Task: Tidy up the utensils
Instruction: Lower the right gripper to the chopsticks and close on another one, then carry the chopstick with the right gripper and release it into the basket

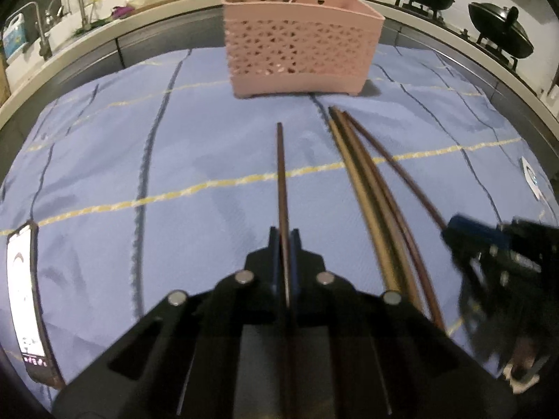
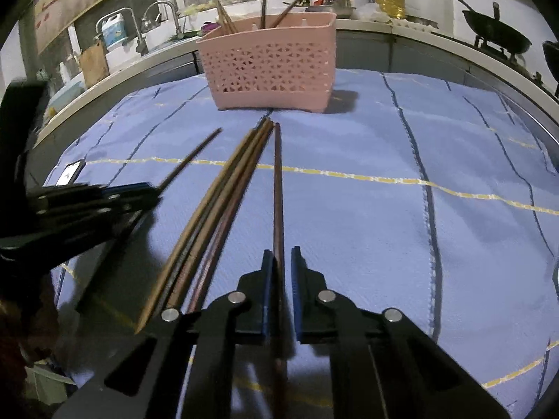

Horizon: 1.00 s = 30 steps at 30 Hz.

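A pink perforated utensil basket stands at the far side of the blue cloth, with a few chopsticks upright in it; it also shows in the right wrist view. My left gripper is shut on a dark brown chopstick that points toward the basket. Several loose chopsticks lie to its right. My right gripper straddles another dark chopstick, with its jaws a little apart and a gap on the right side. The bundle lies to its left.
A phone lies at the cloth's left edge. A counter with a sink and taps runs behind on the left, and woks on a stove stand at the back right. The left gripper's body is close to the left of the bundle.
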Motion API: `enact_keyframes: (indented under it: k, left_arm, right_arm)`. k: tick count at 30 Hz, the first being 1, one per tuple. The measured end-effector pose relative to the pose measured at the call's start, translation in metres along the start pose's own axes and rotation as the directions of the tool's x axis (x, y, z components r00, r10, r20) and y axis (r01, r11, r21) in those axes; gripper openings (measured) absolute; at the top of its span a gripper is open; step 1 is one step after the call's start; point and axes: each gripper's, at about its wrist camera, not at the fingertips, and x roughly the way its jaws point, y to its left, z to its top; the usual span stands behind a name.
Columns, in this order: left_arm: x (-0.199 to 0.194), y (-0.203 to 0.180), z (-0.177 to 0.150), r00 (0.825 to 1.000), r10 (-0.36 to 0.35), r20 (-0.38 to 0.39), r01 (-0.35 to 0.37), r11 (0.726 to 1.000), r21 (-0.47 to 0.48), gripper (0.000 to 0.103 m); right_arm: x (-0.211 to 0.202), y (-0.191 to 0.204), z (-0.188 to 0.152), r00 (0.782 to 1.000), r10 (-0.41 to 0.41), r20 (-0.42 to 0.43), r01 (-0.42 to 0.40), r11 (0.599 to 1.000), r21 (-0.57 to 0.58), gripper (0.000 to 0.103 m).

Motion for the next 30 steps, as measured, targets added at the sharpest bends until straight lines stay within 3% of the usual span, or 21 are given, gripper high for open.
enact_keyframes:
  k: [3,7,15,16,17,18,19,22,25,26,29,30]
  left_arm:
    - [-0.004,0.005,-0.006,1.0,-0.006,-0.01,0.007,1.0,0.004,0.009]
    - [0.0,0.004,0.002,1.0,0.01,-0.015,-0.009,1.0,0.026,0.023]
    - [0.022,-0.006,0.03,1.0,0.021,0.005,-0.021,0.998,0.063,0.026]
    - [0.024,-0.007,0.032,1.0,0.015,0.012,-0.016,0.998,0.066,0.023]
    - [0.025,-0.007,0.034,1.0,0.005,0.02,-0.007,0.998,0.069,0.008]
    - [0.027,-0.007,0.037,1.0,-0.019,0.018,0.018,0.998,0.066,0.005]
    - [0.028,-0.006,0.039,1.0,-0.027,0.013,0.027,0.998,0.058,0.004]
    - [0.015,-0.006,0.048,0.998,-0.044,0.053,0.04,0.997,0.061,0.004]
    - [-0.036,-0.005,0.062,0.974,-0.086,0.209,0.072,0.995,0.075,0.004]
    - [-0.048,-0.004,0.065,0.965,-0.096,0.245,0.079,0.994,0.077,0.004]
    - [-0.1,-0.003,0.074,0.911,-0.134,0.391,0.107,0.99,0.09,0.004]
    - [-0.116,-0.003,0.075,0.889,-0.145,0.435,0.113,0.989,0.098,0.004]
  right_arm:
    - [-0.002,-0.008,-0.001,1.0,0.0,-0.014,0.0,1.0,0.02,0.011]
    - [0.001,-0.01,0.006,1.0,-0.003,-0.03,0.003,1.0,0.01,0.011]
    - [0.032,-0.008,0.048,0.998,0.006,-0.058,-0.008,1.0,-0.025,0.018]
    - [0.037,-0.008,0.055,0.998,0.006,-0.058,-0.008,1.0,-0.023,0.018]
    - [0.042,-0.007,0.062,0.998,0.016,-0.063,-0.017,1.0,-0.018,0.018]
    - [0.046,-0.006,0.066,0.997,0.031,-0.067,-0.033,0.999,-0.019,0.017]
    - [0.049,-0.003,0.07,0.997,0.04,-0.071,-0.042,0.999,-0.026,0.006]
    - [0.05,-0.006,0.081,0.993,0.075,-0.09,-0.075,0.997,0.0,0.005]
    - [0.018,-0.01,0.091,0.993,0.117,0.02,-0.117,0.993,0.023,0.005]
    - [-0.002,-0.009,0.095,0.987,0.133,0.094,-0.135,0.991,0.019,0.005]
    - [-0.051,-0.008,0.1,0.948,0.168,0.271,-0.173,0.985,-0.007,0.005]
    - [-0.072,-0.005,0.1,0.92,0.174,0.35,-0.175,0.984,-0.029,0.005]
